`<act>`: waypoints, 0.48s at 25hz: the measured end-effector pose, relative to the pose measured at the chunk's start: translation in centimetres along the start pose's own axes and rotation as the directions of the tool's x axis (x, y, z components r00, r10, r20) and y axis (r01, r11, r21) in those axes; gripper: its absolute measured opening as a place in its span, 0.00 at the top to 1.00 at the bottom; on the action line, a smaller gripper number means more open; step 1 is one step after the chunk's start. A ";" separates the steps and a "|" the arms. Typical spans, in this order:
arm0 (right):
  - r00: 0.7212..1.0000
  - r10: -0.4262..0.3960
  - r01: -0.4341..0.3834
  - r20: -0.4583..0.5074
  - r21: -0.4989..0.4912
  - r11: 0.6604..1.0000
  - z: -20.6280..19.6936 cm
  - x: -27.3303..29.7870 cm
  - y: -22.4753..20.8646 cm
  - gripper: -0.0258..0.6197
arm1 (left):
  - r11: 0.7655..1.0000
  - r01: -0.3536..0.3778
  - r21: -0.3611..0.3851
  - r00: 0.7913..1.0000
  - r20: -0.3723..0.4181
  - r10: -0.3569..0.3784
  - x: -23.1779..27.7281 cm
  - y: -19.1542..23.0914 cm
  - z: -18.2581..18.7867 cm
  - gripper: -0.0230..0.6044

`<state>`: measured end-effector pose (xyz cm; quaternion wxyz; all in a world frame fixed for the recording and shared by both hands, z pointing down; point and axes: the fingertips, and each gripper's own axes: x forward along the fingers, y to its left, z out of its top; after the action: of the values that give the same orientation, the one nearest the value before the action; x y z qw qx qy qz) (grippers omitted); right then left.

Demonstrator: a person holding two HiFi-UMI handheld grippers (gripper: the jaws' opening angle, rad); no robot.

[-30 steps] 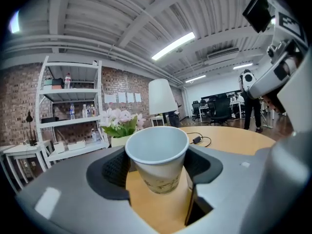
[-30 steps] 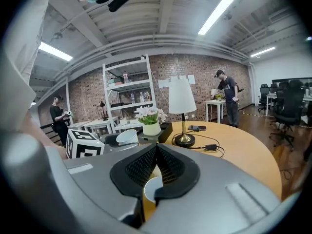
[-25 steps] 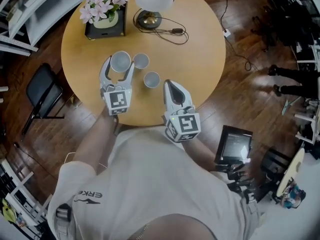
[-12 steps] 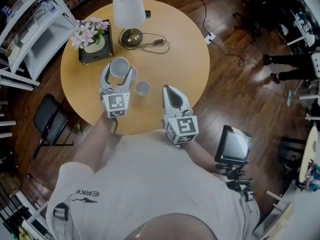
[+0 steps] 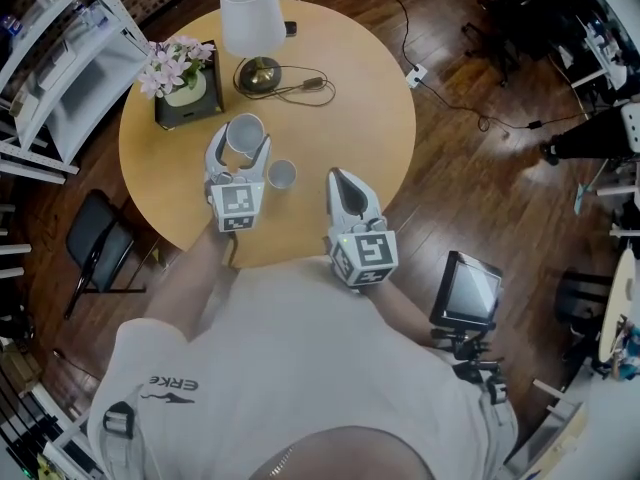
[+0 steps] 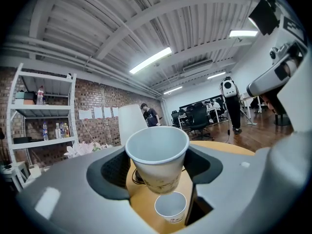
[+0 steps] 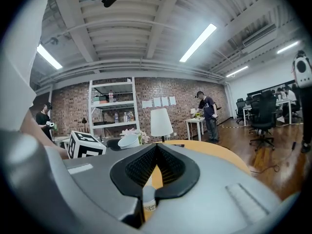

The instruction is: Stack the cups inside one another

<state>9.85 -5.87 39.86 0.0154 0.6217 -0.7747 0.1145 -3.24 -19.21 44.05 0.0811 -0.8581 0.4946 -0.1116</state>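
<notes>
My left gripper [image 5: 241, 140] is shut on a white paper cup [image 5: 243, 133] and holds it upright above the round wooden table [image 5: 350, 98]. In the left gripper view the cup [image 6: 157, 155] sits between the pads [image 6: 109, 172], and a second, smaller-looking cup [image 6: 170, 207] stands on the table below it. In the head view one loose cup [image 5: 281, 174] stands just right of the left gripper. My right gripper [image 5: 338, 176] is shut and empty, near the table's front edge, right of that cup. Through its jaws [image 7: 156, 150] a cup [image 7: 148, 199] shows low down.
A white lamp [image 5: 250, 13] with its cable [image 5: 300, 85] and a flower pot [image 5: 183, 73] stand at the table's far side. A black chair [image 5: 95, 238] is left of the table, white shelves [image 5: 55, 58] beyond it, and a monitor [image 5: 468, 288] on the floor at right.
The left gripper has risen with its cup and moved over the loose cups. Two loose cups showed in the head view before, one now. The right gripper rose slightly, still shut.
</notes>
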 end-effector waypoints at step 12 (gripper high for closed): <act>0.998 0.015 -0.016 -0.053 -0.018 1.000 -1.0 1.9 -1.2 0.94 | 0.999 0.025 -0.023 0.996 -0.083 -0.027 1.3 -1.5 -3.5 0.43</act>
<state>10.48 -7.78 41.37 0.0409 0.6122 -0.7799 0.1238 -2.28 -19.73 47.91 0.0496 -0.8600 0.4875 -0.1428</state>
